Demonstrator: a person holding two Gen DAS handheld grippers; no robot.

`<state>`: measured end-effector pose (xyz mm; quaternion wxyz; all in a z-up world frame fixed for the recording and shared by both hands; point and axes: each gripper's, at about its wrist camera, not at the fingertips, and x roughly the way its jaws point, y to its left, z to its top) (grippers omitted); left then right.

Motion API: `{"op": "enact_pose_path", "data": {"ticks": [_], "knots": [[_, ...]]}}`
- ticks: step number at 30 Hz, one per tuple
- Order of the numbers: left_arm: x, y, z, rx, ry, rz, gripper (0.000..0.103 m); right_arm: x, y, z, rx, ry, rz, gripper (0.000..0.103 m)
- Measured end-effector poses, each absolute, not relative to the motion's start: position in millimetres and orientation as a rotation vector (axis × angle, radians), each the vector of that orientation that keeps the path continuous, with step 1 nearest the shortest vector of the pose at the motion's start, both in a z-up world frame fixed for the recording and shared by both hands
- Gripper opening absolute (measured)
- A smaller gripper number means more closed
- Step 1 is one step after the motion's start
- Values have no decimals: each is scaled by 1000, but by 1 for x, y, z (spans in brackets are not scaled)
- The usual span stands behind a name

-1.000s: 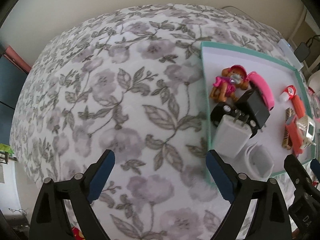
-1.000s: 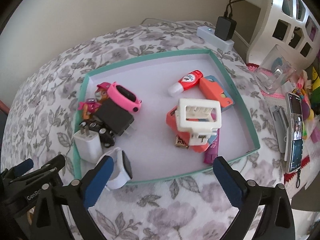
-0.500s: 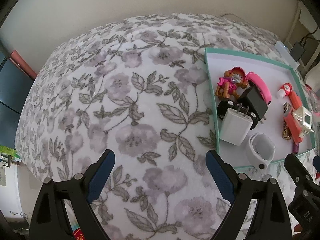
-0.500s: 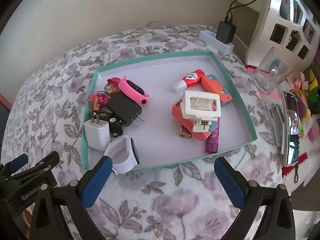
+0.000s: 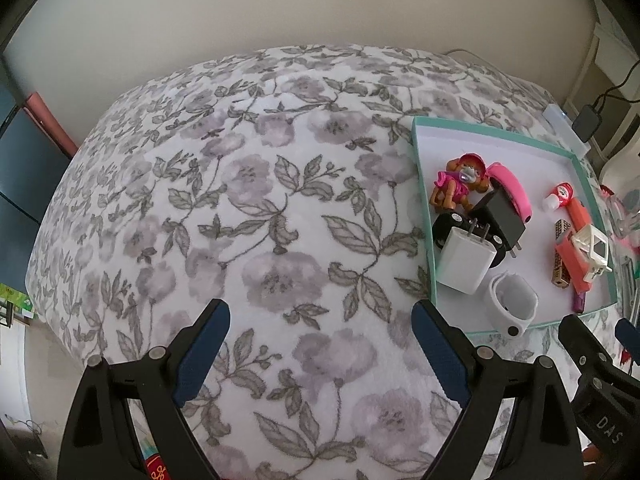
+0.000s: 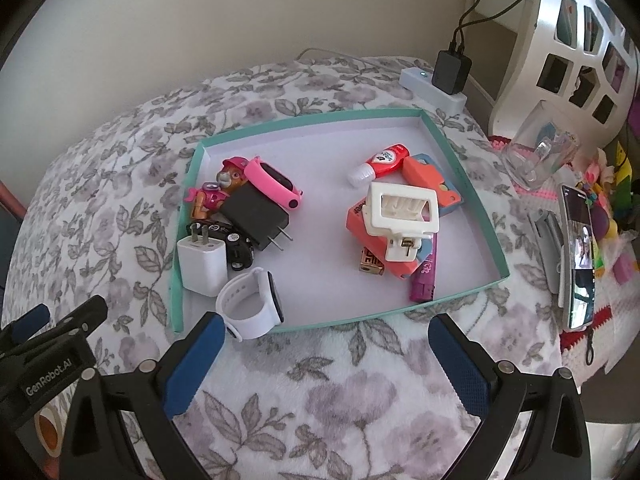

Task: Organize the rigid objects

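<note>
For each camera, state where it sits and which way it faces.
Left wrist: on the left gripper, open, above the floral blanket, tray at right; right gripper's tip at the edge.
Right wrist: on the right gripper, open, facing the tray; left gripper at lower left.
Shared: the tray, white charger.

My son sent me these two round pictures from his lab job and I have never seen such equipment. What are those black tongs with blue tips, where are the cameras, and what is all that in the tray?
A person holds one tong-like gripper in each hand; a wide-angle camera on each looks forward along its two fingers. The left gripper hangs over the flowered blanket, the right gripper just before a teal-rimmed tray. Both are open and hold nothing. In the tray lie a white charger, a black charger, a white watch, a pink watch, a toy puppy, a black toy car, a white hair claw and a small red bottle. A phone stands outside the tray, to its right.
</note>
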<state>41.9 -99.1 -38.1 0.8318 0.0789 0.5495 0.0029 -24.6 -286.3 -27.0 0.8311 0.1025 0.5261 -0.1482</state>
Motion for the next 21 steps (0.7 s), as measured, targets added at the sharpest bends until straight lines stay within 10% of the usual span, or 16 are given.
{"op": "enact_pose_path", "data": {"ticks": [21], "knots": [[44, -96, -42, 165, 1184, 21, 93, -23, -286, -25, 213, 1112, -313, 103]]}}
